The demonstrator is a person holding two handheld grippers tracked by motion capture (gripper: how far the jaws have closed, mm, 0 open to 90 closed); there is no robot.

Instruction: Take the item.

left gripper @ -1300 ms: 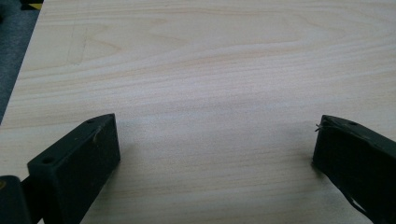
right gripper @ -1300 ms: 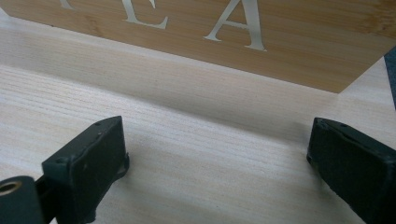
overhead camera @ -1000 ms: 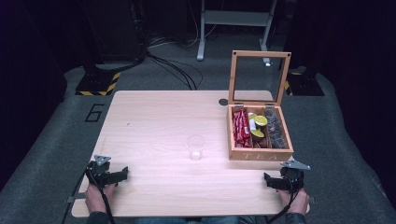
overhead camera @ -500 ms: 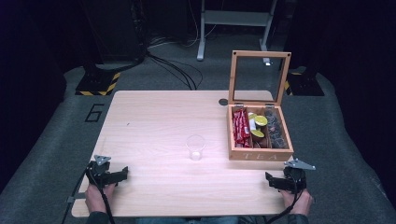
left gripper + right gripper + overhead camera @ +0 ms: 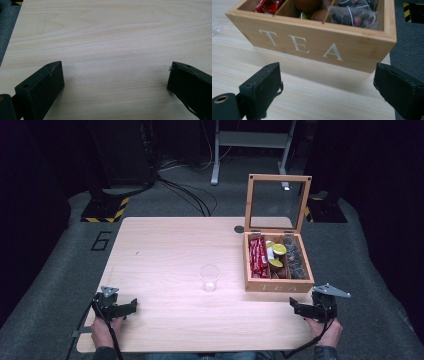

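Tea box (image 5: 278, 285), lid up, sits at the table's (image 5: 165, 250) right edge; my right gripper (image 5: 327, 85) gapes before it, left gripper (image 5: 115, 77) gapes empty at the near-left corner.

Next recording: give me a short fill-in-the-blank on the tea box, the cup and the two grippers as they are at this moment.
1. The lid of the wooden box stands ____.
2. The word on the box's front wall reads ____.
3. The clear plastic cup stands on the table to the ____ of the box in the high view.
4. The left gripper and the right gripper both have their jaws ____, with nothing between them.

Missing words: open; TEA; left; open
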